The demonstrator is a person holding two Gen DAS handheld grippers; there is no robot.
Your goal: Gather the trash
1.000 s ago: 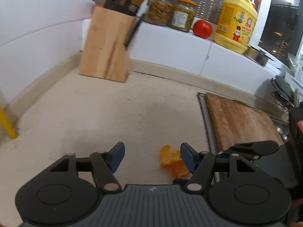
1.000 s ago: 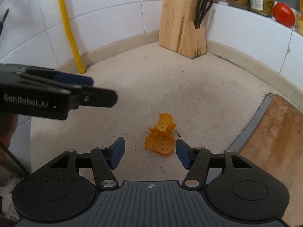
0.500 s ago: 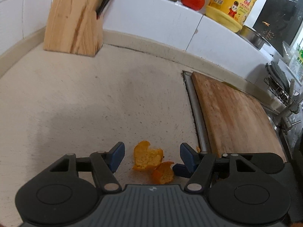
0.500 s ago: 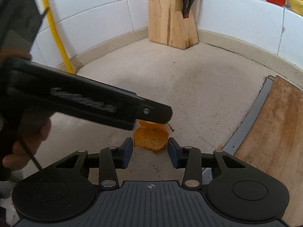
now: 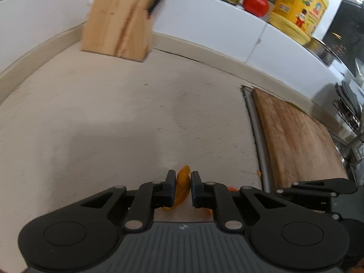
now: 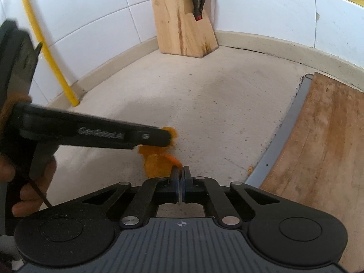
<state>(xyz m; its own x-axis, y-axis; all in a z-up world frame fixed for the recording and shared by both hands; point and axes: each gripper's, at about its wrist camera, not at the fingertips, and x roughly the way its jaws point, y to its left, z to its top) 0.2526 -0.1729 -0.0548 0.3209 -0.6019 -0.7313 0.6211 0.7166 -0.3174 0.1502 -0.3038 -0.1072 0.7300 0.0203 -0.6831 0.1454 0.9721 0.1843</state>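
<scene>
The left gripper is closing its fingers on a curled piece of orange peel lying low on the worktop, while the right gripper is sitting with its fingers pressed together, seemingly nipping the thin orange edge of a second peel piece just ahead. Being light, limp and likely to tear or slip, the peel is probably best pinched across a thicker fold, not a ragged edge. Farther back, a knife block is standing against the wall.
</scene>
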